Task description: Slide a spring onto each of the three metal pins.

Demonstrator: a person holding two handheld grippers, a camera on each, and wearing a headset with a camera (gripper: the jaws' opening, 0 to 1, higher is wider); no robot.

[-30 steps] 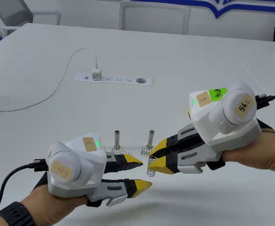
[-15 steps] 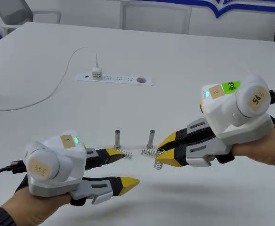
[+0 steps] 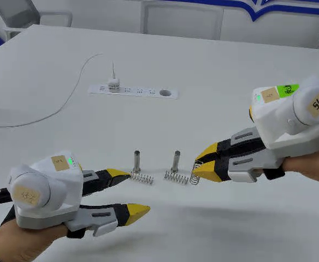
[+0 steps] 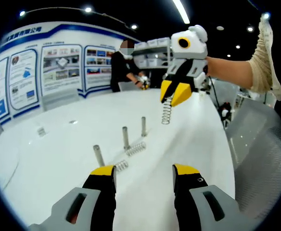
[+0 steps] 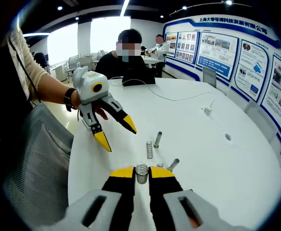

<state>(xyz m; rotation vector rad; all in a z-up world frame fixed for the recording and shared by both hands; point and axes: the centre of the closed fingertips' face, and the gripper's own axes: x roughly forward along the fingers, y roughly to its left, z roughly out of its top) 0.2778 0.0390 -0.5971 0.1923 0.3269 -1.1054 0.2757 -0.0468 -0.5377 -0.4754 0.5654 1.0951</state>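
Step in hand, by judgement: carrying the first spring to a pin, no pin yet sleeved. Landmark: right-hand grey upright metal pin (image 3: 175, 160) on the white tabletop (image 3: 230, 82). Right gripper (image 3: 196, 167), black with yellow tips: clenched on a small coiled steel spring (image 4: 166, 110), lifted just right of that pin. First loose coil spring (image 3: 176, 177): lying at that pin's foot. Second loose coil spring (image 3: 142, 177): further left of it. Left gripper (image 3: 137, 191): released, grasping nothing, well left of that pin. Next move calls for bringing the coil upright over the pin's tip, bore lined with shaft, then lowering.
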